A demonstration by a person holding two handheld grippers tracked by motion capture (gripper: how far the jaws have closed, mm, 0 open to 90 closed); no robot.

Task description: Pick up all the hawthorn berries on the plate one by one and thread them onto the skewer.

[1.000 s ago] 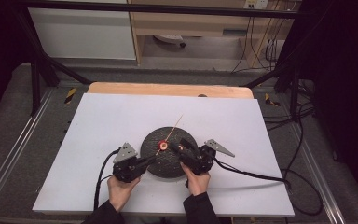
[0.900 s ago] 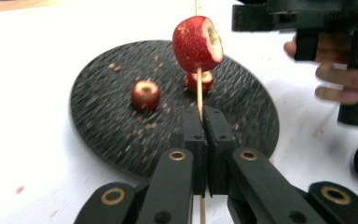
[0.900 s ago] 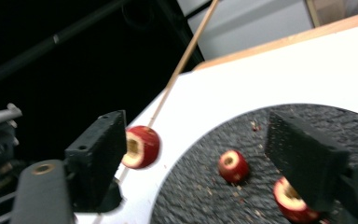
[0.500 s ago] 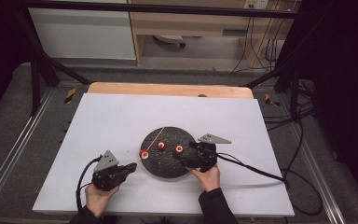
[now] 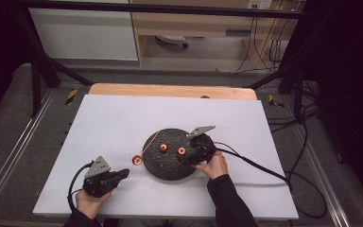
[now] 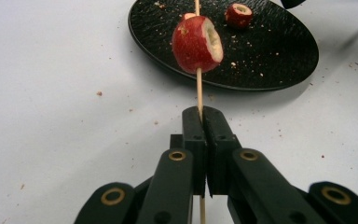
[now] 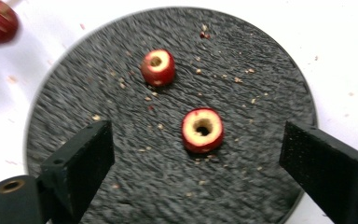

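Left tool (image 6: 200,121) is clamped on a thin wooden skewer (image 6: 198,88), one cored red fruit piece (image 6: 197,44) threaded on it, just off the black plate's (image 5: 170,172) left edge. The skewer's long axis runs up from the jaws, across that edge, over the plate. Right tool (image 7: 196,154) stands wide and empty over the plate; a second cored piece (image 7: 203,129) lies straight ahead between its jaws, a third (image 7: 158,67) beyond. Judgement: the right tool is nearer both loose pieces; next comes closing on the nearer. White worktop (image 5: 113,123) carries all.
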